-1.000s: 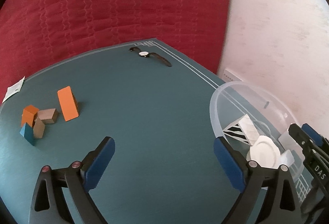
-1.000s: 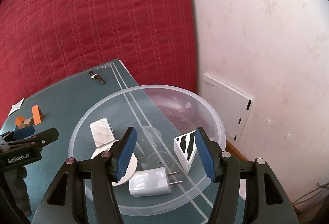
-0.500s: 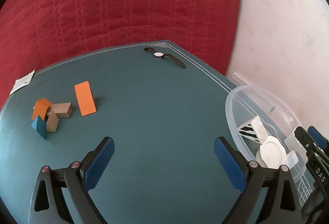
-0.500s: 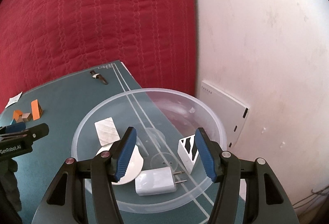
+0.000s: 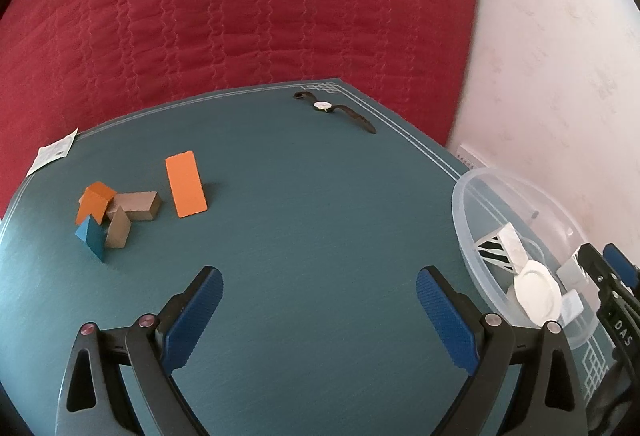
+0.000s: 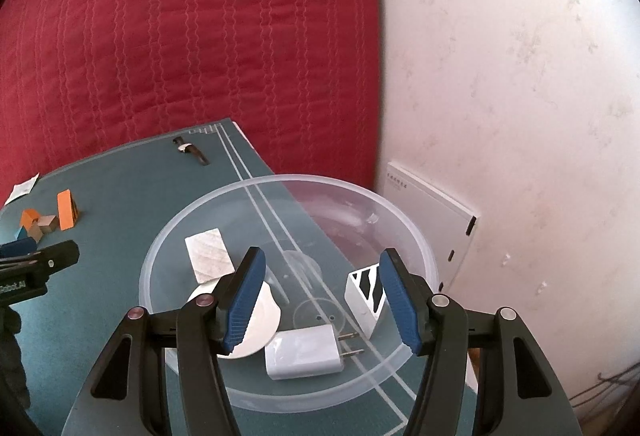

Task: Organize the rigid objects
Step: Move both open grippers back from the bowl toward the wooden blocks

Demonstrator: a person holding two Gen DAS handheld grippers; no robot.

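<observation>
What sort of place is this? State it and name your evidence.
Probably a bedroom at home: a teal table mat stands against a red quilted bedspread and a marked white plaster wall, with a black-strapped wristwatch lying on the mat.

Left gripper (image 5: 318, 294) poised over the teal mat (image 5: 312, 220), jaws wide apart with nothing between them.

Ahead to its left sits a cluster of blocks (image 5: 116, 214), with an orange slab (image 5: 186, 183) standing just beside them. Far ahead lies a wristwatch (image 5: 334, 110). To its right stands a clear bowl (image 5: 480, 196) holding a white disc (image 5: 536, 294) and a striped wedge (image 5: 494, 250).
</observation>
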